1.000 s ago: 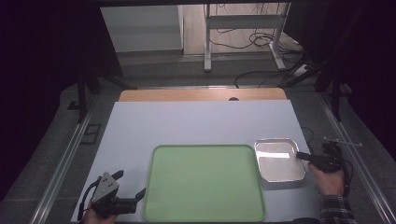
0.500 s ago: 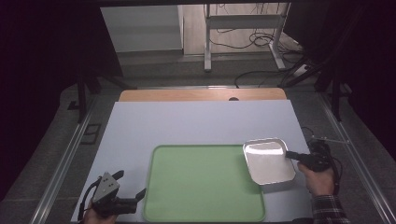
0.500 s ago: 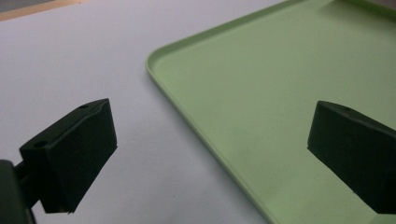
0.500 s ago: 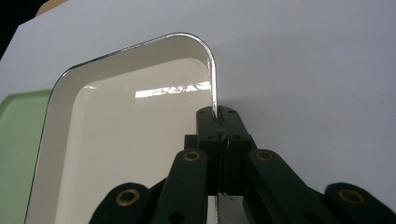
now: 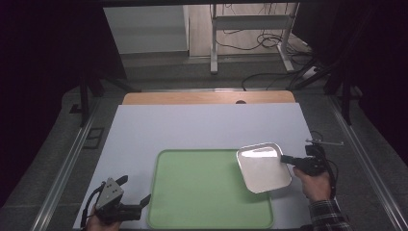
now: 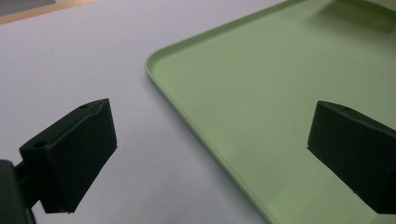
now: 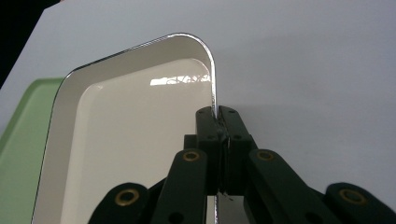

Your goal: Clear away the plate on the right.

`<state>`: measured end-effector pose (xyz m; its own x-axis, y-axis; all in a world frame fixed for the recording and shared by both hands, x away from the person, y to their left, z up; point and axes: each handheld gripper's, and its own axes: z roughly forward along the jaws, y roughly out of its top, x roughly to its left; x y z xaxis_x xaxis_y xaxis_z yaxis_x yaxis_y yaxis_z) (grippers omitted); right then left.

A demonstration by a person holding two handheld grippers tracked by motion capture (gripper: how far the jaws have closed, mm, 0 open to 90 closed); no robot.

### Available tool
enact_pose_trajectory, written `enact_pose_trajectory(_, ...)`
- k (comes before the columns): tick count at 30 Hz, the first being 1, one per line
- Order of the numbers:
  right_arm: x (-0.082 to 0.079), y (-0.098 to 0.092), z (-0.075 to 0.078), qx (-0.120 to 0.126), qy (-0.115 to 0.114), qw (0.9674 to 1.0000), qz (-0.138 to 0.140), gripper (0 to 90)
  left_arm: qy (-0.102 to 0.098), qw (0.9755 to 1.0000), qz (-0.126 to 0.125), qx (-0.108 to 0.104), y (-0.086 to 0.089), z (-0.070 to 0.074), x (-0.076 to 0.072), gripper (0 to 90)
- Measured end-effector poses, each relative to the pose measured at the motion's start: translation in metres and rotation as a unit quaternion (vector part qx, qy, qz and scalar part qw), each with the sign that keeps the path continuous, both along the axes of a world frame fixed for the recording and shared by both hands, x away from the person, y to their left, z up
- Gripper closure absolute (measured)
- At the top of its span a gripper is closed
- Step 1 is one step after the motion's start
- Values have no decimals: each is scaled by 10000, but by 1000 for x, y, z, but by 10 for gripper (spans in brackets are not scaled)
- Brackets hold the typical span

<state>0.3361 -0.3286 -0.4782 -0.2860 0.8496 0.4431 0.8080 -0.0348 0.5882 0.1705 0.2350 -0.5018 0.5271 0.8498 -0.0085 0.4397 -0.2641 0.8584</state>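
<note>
A shallow metal tray (image 5: pixel 263 166) with a shiny rim hangs tilted over the right edge of the green tray (image 5: pixel 202 192). My right gripper (image 5: pixel 287 159) is shut on the metal tray's right rim. The right gripper view shows the jaws of the right gripper (image 7: pixel 217 116) pinched on the rim of the metal tray (image 7: pixel 121 135), with the green tray (image 7: pixel 18 140) at the left. My left gripper (image 5: pixel 132 195) rests at the front left of the table, open and holding nothing. In the left gripper view its wide-apart jaws frame the corner of the green tray (image 6: pixel 261 98).
The white table top (image 5: pixel 202 127) has a wooden strip (image 5: pixel 207 97) along its far edge. Metal rails (image 5: pixel 67 168) run down both sides of the table. Cables and a stand's legs (image 5: pixel 250 33) lie on the floor beyond.
My right gripper has carried the metal tray leftward and lifted it, from the table beside the green tray to above its right edge. The left gripper has stayed put.
</note>
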Motion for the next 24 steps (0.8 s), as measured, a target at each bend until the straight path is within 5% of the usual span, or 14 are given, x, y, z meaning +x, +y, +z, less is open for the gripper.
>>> enact_pose_trajectory(24, 8, 80, -8, -10, 123, 9976, 679, 881, -13, 10000, 12, 10, 0, 0, 0, 10)
